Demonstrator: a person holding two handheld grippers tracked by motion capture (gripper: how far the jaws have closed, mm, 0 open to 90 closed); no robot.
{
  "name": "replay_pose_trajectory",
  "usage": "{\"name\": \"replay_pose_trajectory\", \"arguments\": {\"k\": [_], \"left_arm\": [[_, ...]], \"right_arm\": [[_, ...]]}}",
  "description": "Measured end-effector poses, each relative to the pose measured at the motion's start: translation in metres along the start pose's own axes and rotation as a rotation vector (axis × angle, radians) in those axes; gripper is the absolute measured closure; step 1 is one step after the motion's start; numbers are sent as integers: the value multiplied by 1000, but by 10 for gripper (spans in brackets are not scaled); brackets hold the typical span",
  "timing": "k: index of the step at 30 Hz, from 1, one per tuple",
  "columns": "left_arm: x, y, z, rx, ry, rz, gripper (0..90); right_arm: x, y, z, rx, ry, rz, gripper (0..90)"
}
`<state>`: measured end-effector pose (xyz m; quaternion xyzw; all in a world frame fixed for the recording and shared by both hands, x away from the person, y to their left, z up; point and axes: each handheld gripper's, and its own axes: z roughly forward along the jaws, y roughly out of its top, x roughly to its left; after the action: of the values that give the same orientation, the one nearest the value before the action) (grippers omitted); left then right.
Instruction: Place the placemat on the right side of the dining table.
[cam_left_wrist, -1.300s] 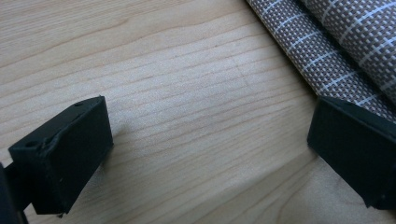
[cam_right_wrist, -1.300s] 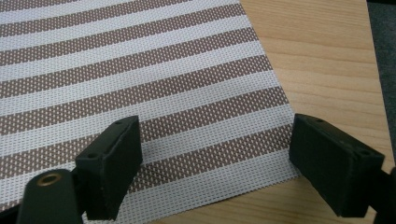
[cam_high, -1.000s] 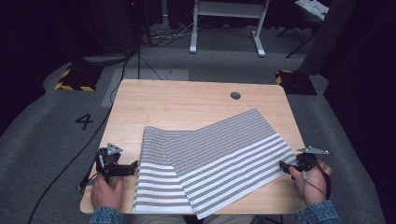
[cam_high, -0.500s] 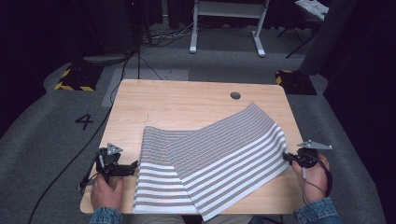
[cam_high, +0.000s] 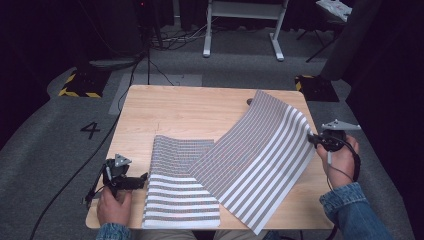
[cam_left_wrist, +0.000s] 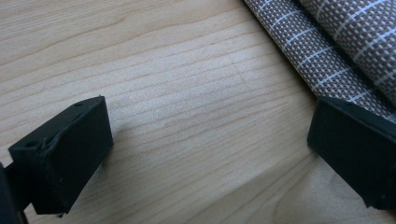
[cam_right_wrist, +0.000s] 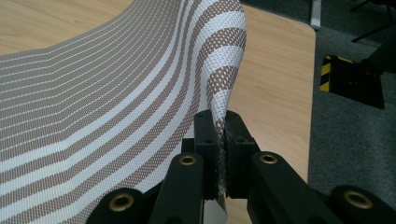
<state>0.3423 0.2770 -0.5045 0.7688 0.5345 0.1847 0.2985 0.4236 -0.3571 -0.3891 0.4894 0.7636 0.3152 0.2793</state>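
Two brown-and-white striped woven mats lie on the wooden table. The lower mat lies flat near the front edge. The upper mat overlaps it and curves up at its right side. My right gripper is shut on that raised right edge; in the right gripper view the mat is pinched between the closed right gripper. My left gripper rests open on the table just left of the lower mat. In the left gripper view the left gripper spans bare wood, with the mat's edge by one jaw.
A dark round hole in the tabletop shows just beside the lifted mat's far corner. The far half of the table is bare wood. On the floor are a painted "4", hazard-striped blocks, cables and a white frame.
My right gripper has risen and moved away from me with the upper mat's edge, so the mat now curves up off the table. The left gripper has stayed put.
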Motion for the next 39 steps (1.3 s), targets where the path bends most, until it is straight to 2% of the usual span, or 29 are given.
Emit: {"name": "replay_pose_trajectory", "arguments": {"k": [6, 7, 8, 9, 10, 11, 12, 15, 18, 19, 20, 21, 22, 24, 25, 26, 27, 31, 32, 33, 34, 35, 38, 39], "left_arm": [[0, 0, 0, 0, -1, -1, 1], [0, 0, 1, -3, -2, -3, 1], [0, 0, 1, -3, -2, -3, 1], [0, 0, 1, -4, -3, -2, 1], [0, 0, 1, -4, -3, -2, 1], [0, 0, 1, -3, -1, -2, 1], [0, 0, 1, -2, -2, -2, 1], [0, 0, 1, -2, -1, -2, 1], [0, 1, 1, -4, -2, -3, 1], [0, 1, 1, -4, -2, -3, 1], [0, 1, 1, -4, 0, -3, 1], [0, 1, 1, -5, 0, -4, 1], [0, 1, 1, -5, 0, -4, 1], [0, 1, 1, -5, 0, -5, 1], [1, 1, 1, -5, -1, -5, 1], [1, 1, 1, -4, -1, -5, 1], [1, 1, 1, -5, 1, -4, 1], [1, 1, 1, -2, 2, -4, 1], [1, 1, 1, -2, 2, -4, 1], [1, 1, 1, -2, 2, -4, 1], [1, 1, 1, -3, 2, -4, 1], [1, 1, 1, -3, 2, -4, 1], [1, 1, 1, -3, 2, -3, 1], [1, 1, 1, -3, 2, -3, 1]], "right_arm": [[-13, 20, 14, -9, -39, -32, 867], [-18, 29, 23, -35, -50, -73, 841], [-20, 31, 26, -56, -53, -96, 779], [-22, 33, 30, -93, -83, -117, 673], [-24, 35, 34, -130, -135, -128, 548], [-25, 36, 37, -163, -177, -108, 456], [-26, 35, 39, -178, -188, -84, 412], [-20, 31, 36, -178, -155, -37, 392], [-5, 25, 29, -160, -78, -7, 382], [-5, 25, 29, -160, -78, -7, 382], [8, 19, 23, -135, -8, 21, 382], [8, 19, 23, -135, -8, 21, 382], [16, 17, 20, -114, 22, 22, 382], [34, 12, 15, -78, 86, 15, 386], [56, 8, 9, -52, 142, -2, 387], [56, 8, 9, -52, 142, -2, 387], [79, 5, 4, -30, 195, -20, 394], [126, -1, -1, 6, 302, -59, 389], [137, -3, 0, 20, 323, -68, 383], [137, -3, 0, 20, 323, -68, 383], [160, -8, 4, 55, 365, -95, 367], [172, -10, 6, 69, 387, -101, 365], [200, -18, 15, 110, 402, -177, 351], [200, -18, 15, 110, 402, -177, 351]]}}
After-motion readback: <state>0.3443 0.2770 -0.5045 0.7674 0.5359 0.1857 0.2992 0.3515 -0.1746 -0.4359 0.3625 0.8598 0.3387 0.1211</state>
